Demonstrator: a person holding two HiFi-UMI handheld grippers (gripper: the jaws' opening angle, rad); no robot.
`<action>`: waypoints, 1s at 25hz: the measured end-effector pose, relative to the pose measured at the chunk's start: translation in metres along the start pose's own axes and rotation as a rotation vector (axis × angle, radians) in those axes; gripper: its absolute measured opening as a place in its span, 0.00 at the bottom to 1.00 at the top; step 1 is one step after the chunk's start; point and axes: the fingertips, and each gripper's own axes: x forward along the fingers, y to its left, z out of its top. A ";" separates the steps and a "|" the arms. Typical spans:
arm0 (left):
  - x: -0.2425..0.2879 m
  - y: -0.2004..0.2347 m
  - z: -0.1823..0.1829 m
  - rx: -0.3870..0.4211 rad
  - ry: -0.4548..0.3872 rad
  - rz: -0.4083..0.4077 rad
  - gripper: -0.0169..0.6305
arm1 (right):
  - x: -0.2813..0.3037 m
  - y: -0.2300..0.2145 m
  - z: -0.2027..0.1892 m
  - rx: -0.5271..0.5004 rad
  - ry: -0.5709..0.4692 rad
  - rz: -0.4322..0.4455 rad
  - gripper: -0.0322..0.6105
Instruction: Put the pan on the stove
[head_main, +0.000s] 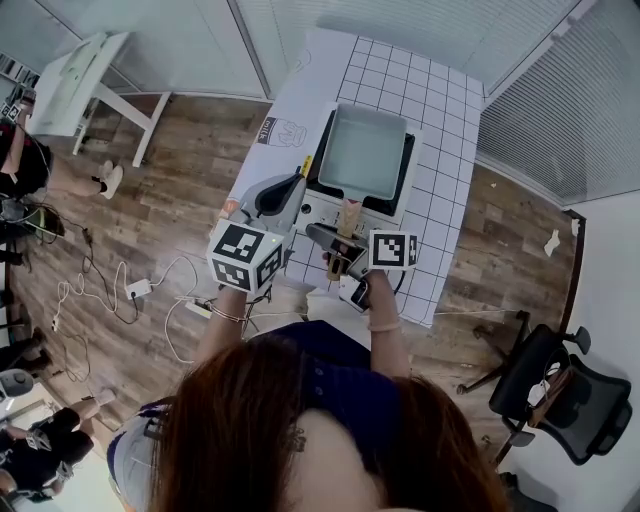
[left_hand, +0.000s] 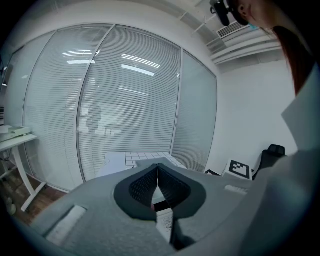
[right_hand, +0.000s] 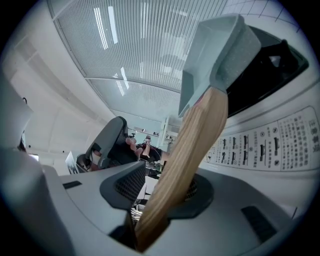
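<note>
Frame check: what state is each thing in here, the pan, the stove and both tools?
pan: sits flat on the stove, empty.
stove: carries the pan; on or off, cannot tell.
right tool: open, with the pan's wooden handle between its jaws, not clamped.
left tool: shut, empty.

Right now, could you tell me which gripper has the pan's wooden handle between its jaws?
The right gripper: the wooden handle runs between its parted jaws, while the left gripper is shut and empty.
</note>
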 end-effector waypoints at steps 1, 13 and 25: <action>-0.001 0.000 0.000 0.000 -0.001 0.000 0.05 | 0.000 0.001 0.001 -0.001 -0.007 0.009 0.30; -0.009 -0.008 0.001 0.006 -0.007 -0.013 0.05 | -0.016 -0.006 0.007 0.058 -0.108 -0.025 0.32; -0.020 -0.017 0.004 0.019 -0.022 -0.025 0.05 | -0.035 -0.009 0.006 0.058 -0.184 -0.070 0.32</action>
